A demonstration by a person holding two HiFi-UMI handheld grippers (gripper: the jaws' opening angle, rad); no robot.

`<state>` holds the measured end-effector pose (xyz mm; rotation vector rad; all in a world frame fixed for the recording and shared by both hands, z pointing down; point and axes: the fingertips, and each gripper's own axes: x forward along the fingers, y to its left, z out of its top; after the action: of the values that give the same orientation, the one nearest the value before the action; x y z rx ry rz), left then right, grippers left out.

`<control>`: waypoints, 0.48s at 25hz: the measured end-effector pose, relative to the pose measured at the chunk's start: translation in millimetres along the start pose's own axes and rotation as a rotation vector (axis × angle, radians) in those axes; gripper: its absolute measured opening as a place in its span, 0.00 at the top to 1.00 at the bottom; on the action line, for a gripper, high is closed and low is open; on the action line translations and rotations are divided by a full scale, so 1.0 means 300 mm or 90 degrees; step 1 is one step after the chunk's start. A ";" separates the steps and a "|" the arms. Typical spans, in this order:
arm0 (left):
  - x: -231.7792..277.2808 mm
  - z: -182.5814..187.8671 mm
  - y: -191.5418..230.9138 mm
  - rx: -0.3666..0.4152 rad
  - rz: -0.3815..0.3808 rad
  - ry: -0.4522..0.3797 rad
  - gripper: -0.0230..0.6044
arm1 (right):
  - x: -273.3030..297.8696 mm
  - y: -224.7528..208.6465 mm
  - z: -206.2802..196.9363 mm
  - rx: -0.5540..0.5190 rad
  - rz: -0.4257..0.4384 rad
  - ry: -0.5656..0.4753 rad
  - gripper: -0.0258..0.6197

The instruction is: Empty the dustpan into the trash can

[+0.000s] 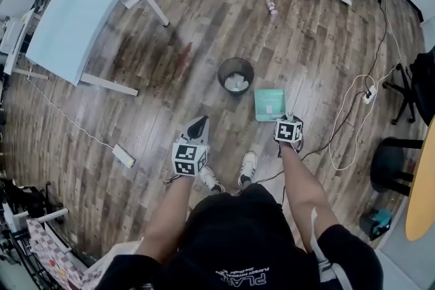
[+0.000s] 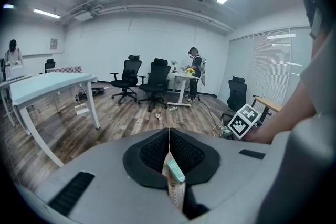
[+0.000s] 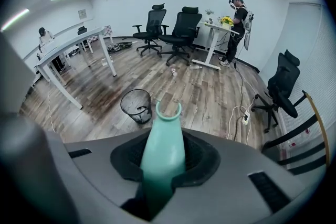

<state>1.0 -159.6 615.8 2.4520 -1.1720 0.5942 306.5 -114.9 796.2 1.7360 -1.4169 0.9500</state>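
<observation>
Right tool [image 3: 163, 162] grasps the dustpan handle [image 3: 163, 136]; left tool [image 2: 169, 157] pinches a thin strip [image 2: 175, 182]. Carry it level to the trash can [image 1: 236, 75] at ten o'clock.

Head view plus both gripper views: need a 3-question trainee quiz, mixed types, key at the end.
1. Multiple choice: the right gripper is clamped on: A a bottle; B the handle of the dustpan; C nothing.
2. True or false: the dustpan hangs directly over the trash can.
3. Short answer: how do the jaws of the left gripper stand?
Key: 1 B. 2 False: it is beside the trash can, apart from it. 3 Closed on a thin teal-tipped strip.
</observation>
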 end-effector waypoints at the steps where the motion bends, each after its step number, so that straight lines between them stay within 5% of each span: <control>1: 0.010 0.008 -0.002 -0.002 0.000 -0.001 0.93 | 0.011 0.001 -0.002 -0.001 0.001 0.006 0.81; 12: 0.090 0.043 -0.022 -0.016 -0.005 -0.005 0.93 | 0.111 -0.007 -0.044 0.004 0.005 0.042 0.81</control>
<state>24.3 -179.5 617.8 2.4384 -1.1653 0.5643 311.5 -119.0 831.5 1.6894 -1.3813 1.0070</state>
